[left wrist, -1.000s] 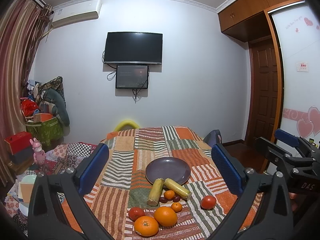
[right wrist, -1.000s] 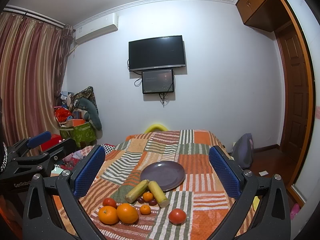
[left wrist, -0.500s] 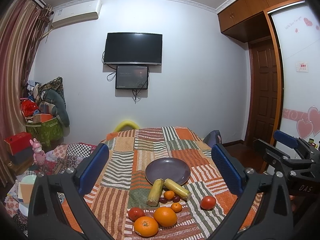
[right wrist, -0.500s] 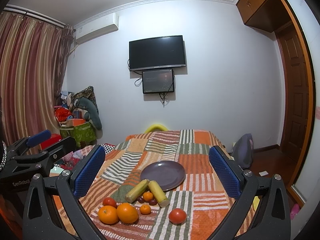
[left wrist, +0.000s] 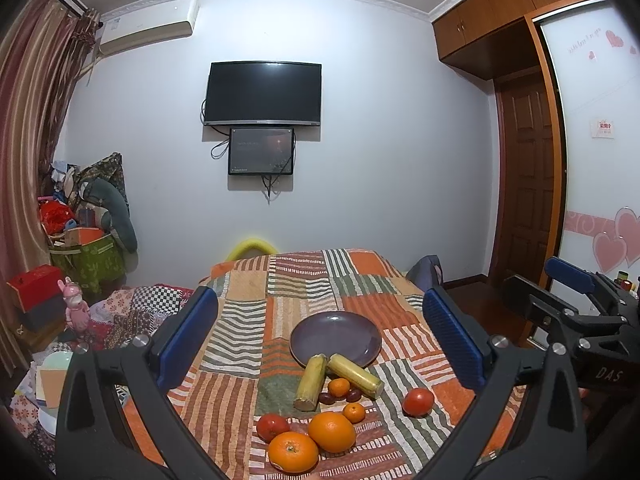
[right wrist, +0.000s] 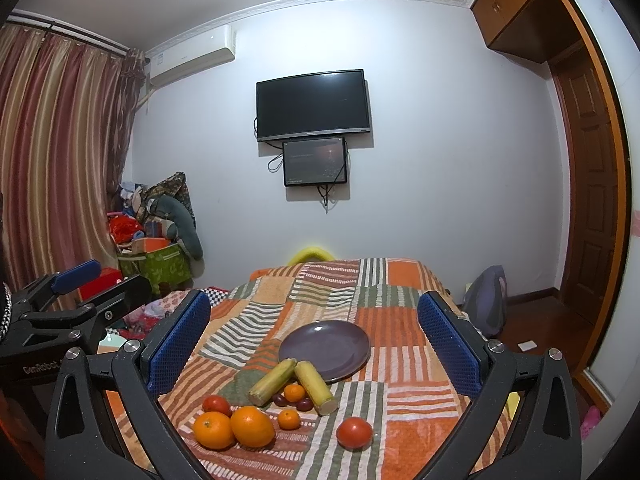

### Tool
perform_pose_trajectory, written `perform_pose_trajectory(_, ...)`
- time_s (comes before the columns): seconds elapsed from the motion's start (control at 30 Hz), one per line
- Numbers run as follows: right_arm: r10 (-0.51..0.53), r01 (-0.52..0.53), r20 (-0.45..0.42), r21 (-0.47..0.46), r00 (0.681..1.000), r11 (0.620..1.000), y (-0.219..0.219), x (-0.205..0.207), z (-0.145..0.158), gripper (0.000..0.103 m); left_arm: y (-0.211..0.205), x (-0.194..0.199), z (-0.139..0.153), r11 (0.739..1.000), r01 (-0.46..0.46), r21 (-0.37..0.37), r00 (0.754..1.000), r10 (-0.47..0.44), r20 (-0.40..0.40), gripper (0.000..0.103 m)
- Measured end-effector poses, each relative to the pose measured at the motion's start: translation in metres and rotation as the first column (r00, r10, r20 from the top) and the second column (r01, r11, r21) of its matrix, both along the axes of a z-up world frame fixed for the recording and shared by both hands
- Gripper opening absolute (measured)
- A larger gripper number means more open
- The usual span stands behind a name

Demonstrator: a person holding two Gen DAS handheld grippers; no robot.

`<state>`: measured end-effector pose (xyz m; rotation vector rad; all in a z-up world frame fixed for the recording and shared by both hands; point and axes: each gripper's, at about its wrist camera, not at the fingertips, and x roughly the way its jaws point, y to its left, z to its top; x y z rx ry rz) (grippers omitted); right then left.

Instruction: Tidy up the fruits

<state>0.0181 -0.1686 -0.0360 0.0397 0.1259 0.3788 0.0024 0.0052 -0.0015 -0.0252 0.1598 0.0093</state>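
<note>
Almost nothing has moved since a second ago: both my claws hover in the same spots and the fruit lies as it did, with only the slightest drift of the other claw at the frame edge.

From the left wrist view, my left claw [left wrist: 320, 334] stands wide open with nothing between its blue pads. Beyond it the purple plate [left wrist: 335, 336] sits bare on the striped patchwork cloth [left wrist: 240, 320] that covers the counter. Two corn cobs [left wrist: 310, 376] lie in a V, their far ends touching the plate's near rim. A small tangerine [left wrist: 339, 387] and dark grapes [left wrist: 327, 397] rest between them. Nearer to me are another small tangerine [left wrist: 354, 412], two large oranges [left wrist: 332, 431] touching each other, a tomato [left wrist: 273, 426] just left of them and a second tomato [left wrist: 417, 401] apart on the right. My right claw [left wrist: 568, 280] shows at the right edge (its gap is not readable from here).

From the right wrist view, my right claw [right wrist: 314, 336] is equally wide open and empty. The plate [right wrist: 325, 346], the cobs [right wrist: 316, 387], the oranges [right wrist: 252, 426] and the lone tomato [right wrist: 354, 433] lie in the same arrangement. My left claw [right wrist: 80, 280] pokes in at the left edge, above the clutter by the curtain [right wrist: 60, 140].
</note>
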Motion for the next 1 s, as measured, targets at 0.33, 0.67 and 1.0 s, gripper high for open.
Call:
perform_pose_trajectory(0.33, 0.062, -0.065, -0.059, -0.051, 0.996, 0.997, 0.007, 0.022, -0.014, 0.074, 0.017, 0.024, -0.013, 1.0, 0.025, 0.008, 0.995, -0.024, -0.102, 0.08)
perform_pose_trajectory(0.67, 0.171, -0.197, -0.202, -0.121, 0.964, 0.973, 0.026, 0.06, -0.044, 0.037, 0.044, 0.073, -0.053, 0.996, 0.026, 0.08, 0.954, -0.001, -0.298, 0.048)
perform_pose_trajectory(1.0, 0.26, -0.352, -0.433, -0.146, 0.863, 0.925, 0.058, 0.093, -0.101, 0.037, 0.085, 0.106, -0.107, 0.998, 0.013, 0.069, 0.885, 0.021, -0.465, 0.045)
